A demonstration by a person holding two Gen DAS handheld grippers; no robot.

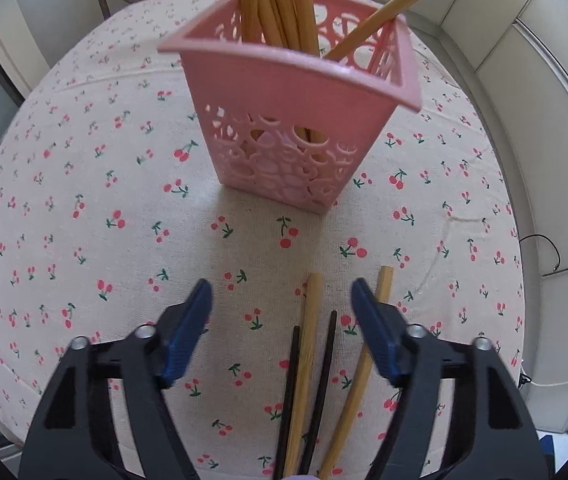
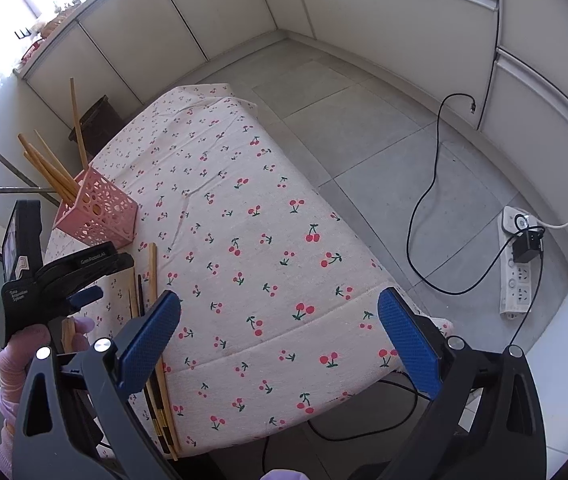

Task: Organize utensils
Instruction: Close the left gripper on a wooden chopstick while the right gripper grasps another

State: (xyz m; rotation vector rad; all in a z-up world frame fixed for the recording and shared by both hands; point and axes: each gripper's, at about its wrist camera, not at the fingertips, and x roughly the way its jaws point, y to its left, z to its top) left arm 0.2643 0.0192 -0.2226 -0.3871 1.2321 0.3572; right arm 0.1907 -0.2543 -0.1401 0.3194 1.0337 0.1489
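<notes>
- Nearest the lens in the left wrist view: left tool (image 1: 281, 292), blue pads spread apart, pointed steeply down at loose chopsticks (image 1: 308, 344) on the cherry-print worktop (image 1: 83, 200); nothing clamped.
- Between the pads: one pale bamboo stick and two thin dark sticks (image 1: 326, 356); a second pale stick (image 1: 364, 368) passing beneath the right-hand pad, partly hidden.
- Seen from the right wrist view: right tool (image 2: 279, 308), pads wide apart and empty, held over the near corner of the worktop (image 2: 284, 360); left tool (image 2: 87, 294) low over the same sticks, gripped by a gloved hand (image 2: 23, 352).
- Likely step in hand: picking a stick for the holder. Best done by centring on a single stick, lowering until both pads straddle it, then closing; taking neighbours along probably to be avoided, given how tightly they lie.
- Slightly splayed far ends probably the easiest place to separate one.
- Farther on: pink perforated holder (image 1: 296, 120), upright, already carrying several bamboo chopsticks (image 1: 275, 4) leaning out of its mouth; apart from the loose ones, bare cloth between.
- Leaning sticks crowding the opening; entry looks freest at the near side of the rim.
- Worktop edge close on the right; beyond it tiled floor, a power strip (image 2: 518, 264) and trailing cable (image 2: 424, 220).
- Open cloth left of the holder for swinging clear.
</notes>
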